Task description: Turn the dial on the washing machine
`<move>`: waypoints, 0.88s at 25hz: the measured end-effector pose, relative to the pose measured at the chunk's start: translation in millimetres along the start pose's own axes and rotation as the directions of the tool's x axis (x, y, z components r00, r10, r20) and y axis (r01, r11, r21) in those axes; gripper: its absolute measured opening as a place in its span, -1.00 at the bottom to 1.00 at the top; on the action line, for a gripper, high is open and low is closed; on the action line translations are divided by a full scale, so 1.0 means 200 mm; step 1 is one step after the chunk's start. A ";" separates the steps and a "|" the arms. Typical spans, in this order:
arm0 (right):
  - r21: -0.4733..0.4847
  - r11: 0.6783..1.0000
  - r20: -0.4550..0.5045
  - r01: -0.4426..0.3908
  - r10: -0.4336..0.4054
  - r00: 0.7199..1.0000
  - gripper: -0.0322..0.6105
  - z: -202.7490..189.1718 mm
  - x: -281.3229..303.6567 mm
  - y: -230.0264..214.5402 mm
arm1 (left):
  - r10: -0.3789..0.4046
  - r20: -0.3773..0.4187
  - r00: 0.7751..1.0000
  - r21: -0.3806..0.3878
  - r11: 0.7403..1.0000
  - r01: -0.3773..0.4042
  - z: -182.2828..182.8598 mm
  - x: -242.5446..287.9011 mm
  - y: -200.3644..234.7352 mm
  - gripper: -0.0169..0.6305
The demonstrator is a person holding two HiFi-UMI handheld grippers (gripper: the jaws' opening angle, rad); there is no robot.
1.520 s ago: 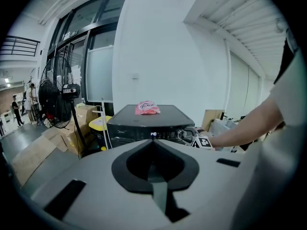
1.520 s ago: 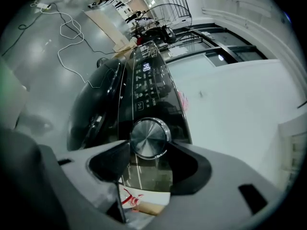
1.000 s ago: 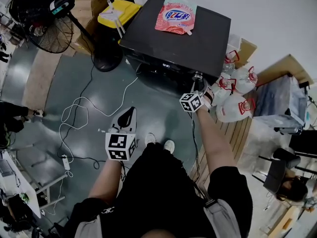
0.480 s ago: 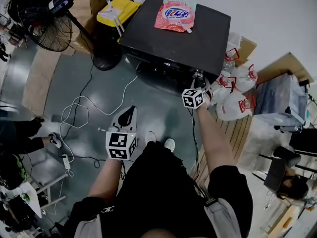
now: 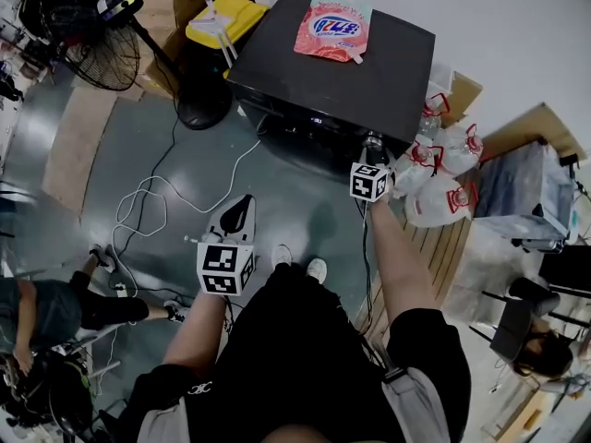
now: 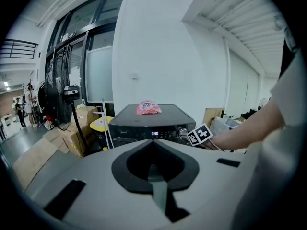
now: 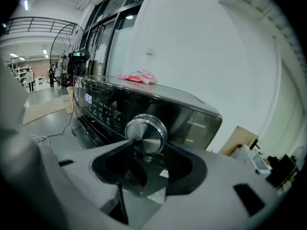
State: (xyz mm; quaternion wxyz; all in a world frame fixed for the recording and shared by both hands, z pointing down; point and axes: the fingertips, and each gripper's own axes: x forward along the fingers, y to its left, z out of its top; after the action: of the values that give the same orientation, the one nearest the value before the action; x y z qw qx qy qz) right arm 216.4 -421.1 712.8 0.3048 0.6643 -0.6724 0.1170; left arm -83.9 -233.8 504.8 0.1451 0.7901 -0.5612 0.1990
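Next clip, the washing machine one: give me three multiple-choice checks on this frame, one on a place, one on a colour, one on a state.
1. Where does the pink pouch lie relative to the washing machine? A on top; B in front; C tucked underneath.
2. What colour is the dial? A red; B silver; C yellow.
3. The display is: A dark; B blocked from view; C lit with digits.

Answers: 1 A, the head view shows it flat on the dark lid. 2 B, the right gripper view shows shiny metal. 3 C, the left gripper view shows glowing digits.
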 end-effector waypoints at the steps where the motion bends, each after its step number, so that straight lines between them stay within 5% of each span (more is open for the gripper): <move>1: 0.026 1.000 0.000 -0.015 0.015 1.000 -0.28 0.00 0.00 0.00 | 0.001 0.000 1.000 -0.001 1.000 -0.001 0.00 0.00 0.00 -0.96; 8: 0.338 0.934 0.007 -0.118 0.123 0.992 -0.28 -0.03 0.03 0.01 | -0.008 -0.004 1.000 0.000 1.000 0.008 -0.01 0.02 -0.03 -0.96; 17: 0.358 0.925 0.014 -0.131 0.135 0.991 -0.28 -0.03 0.03 0.01 | -0.002 -0.007 1.000 -0.005 1.000 0.002 -0.02 0.02 -0.02 -0.96; 19: 0.441 0.884 0.019 -0.157 0.165 0.986 -0.28 -0.04 0.04 0.02 | -0.001 -0.008 1.000 -0.006 1.000 0.001 -0.02 0.02 -0.02 -0.96; 22: 0.586 0.780 0.050 -0.219 0.235 0.971 -0.28 -0.05 0.05 0.02 | 0.000 -0.007 1.000 -0.005 1.000 0.000 -0.02 0.02 -0.03 -0.96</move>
State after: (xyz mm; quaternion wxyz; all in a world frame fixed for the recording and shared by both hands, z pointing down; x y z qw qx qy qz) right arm 216.1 -422.8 726.6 0.0768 0.6385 -0.6740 0.3634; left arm -77.9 -233.1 509.8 0.1491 0.7891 -0.5613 0.2001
